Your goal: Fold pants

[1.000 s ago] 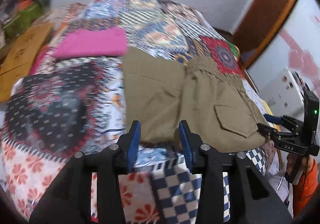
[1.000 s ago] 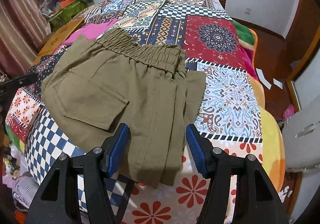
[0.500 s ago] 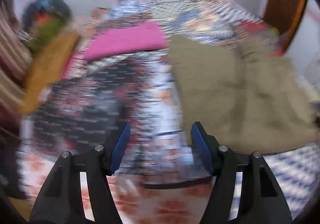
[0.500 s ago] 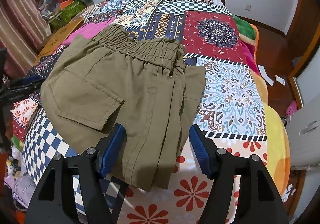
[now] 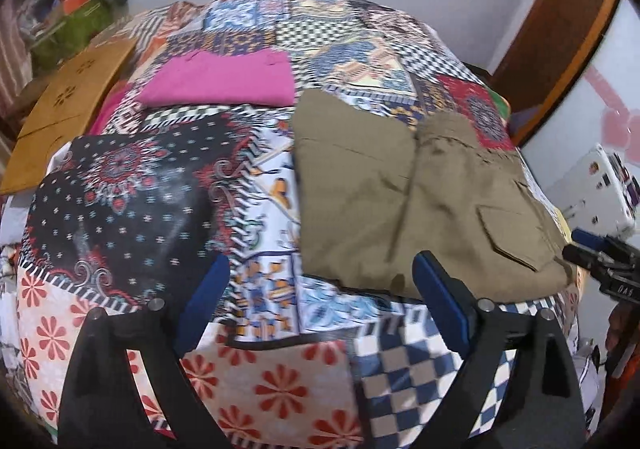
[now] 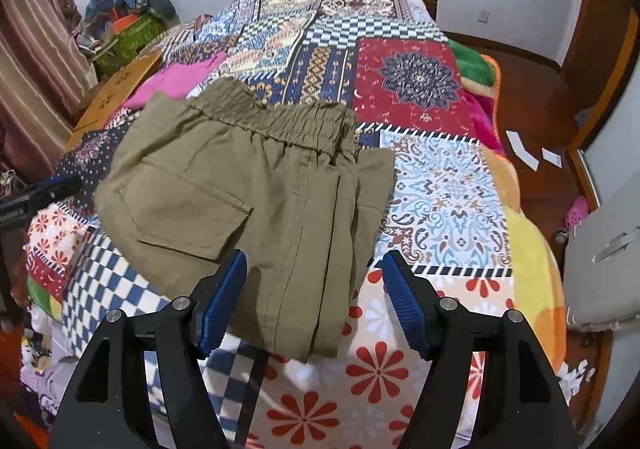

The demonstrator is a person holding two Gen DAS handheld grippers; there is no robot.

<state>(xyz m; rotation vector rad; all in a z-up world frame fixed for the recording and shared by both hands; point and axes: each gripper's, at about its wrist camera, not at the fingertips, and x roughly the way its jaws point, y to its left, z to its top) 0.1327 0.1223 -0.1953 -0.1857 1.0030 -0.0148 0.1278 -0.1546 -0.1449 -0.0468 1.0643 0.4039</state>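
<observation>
Olive-green pants [image 6: 248, 201] lie folded into a compact stack on the patchwork bedspread [image 6: 440, 185], elastic waistband toward the far side, a flap pocket on top. In the left wrist view the pants [image 5: 420, 201] lie to the right of centre. My left gripper [image 5: 320, 293] is open and empty, hovering in front of the pants' left near edge. My right gripper [image 6: 316, 293] is open and empty, just above the near hanging edge of the stack. The right gripper's tip shows at the right edge of the left wrist view [image 5: 600, 253].
A folded pink garment [image 5: 224, 77] lies beyond the pants on the bed. A cardboard box [image 5: 64, 109] and a pile of bags [image 6: 128, 21] stand at the bed's left. A wooden door [image 6: 600, 49] and floor lie to the right.
My left gripper has opened wide and swung left then back, now facing the pants' left edge. My right gripper has drawn back slightly and opened a little more. The pants have not moved.
</observation>
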